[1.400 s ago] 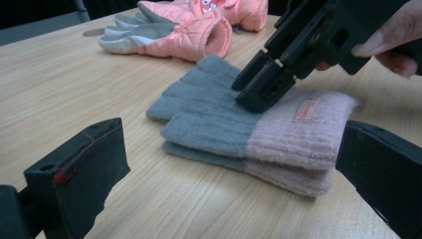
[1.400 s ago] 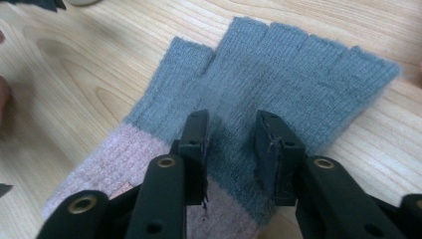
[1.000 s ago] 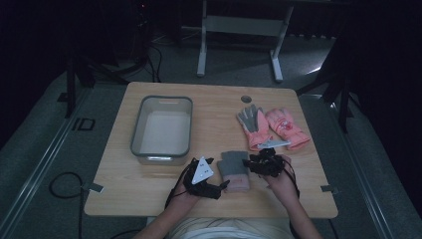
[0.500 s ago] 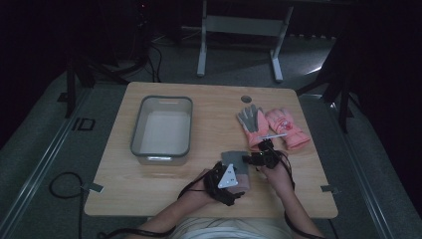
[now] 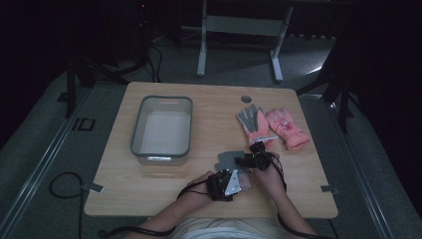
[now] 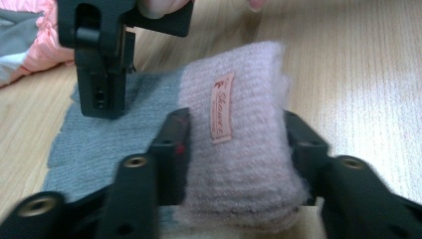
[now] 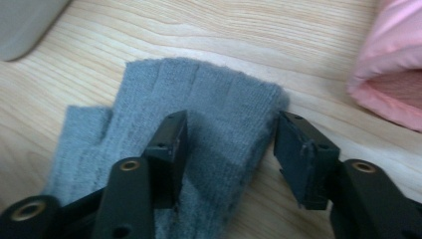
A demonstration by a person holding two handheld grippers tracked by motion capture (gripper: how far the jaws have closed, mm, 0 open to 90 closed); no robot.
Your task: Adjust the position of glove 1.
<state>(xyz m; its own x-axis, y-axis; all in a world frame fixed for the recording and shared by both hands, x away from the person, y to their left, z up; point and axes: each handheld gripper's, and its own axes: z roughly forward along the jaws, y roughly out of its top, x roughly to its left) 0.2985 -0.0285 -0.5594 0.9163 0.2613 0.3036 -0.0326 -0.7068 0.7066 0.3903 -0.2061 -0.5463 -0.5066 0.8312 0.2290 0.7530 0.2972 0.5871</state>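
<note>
A knit glove lies near the table's front, with grey fingers and a pink cuff that bears a small label. My left gripper has just been closing, and its pads now squeeze the cuff from both sides. In the high view this left gripper sits at the glove's near end. My right gripper stands over the grey finger part. One of its jaws rests on the knit and the other is at its edge, after closing a little. The knit there lies flat. In the high view the right gripper points left.
A grey tub stands at the left middle. Behind the right hand lie a grey-palmed pink glove and a pink padded glove, whose cuff is close by. A round hole sits near the far edge.
The left hand slid right to the glove's pink cuff and its jaws closed on it. The right hand came down and nearer, onto the grey fingers.
</note>
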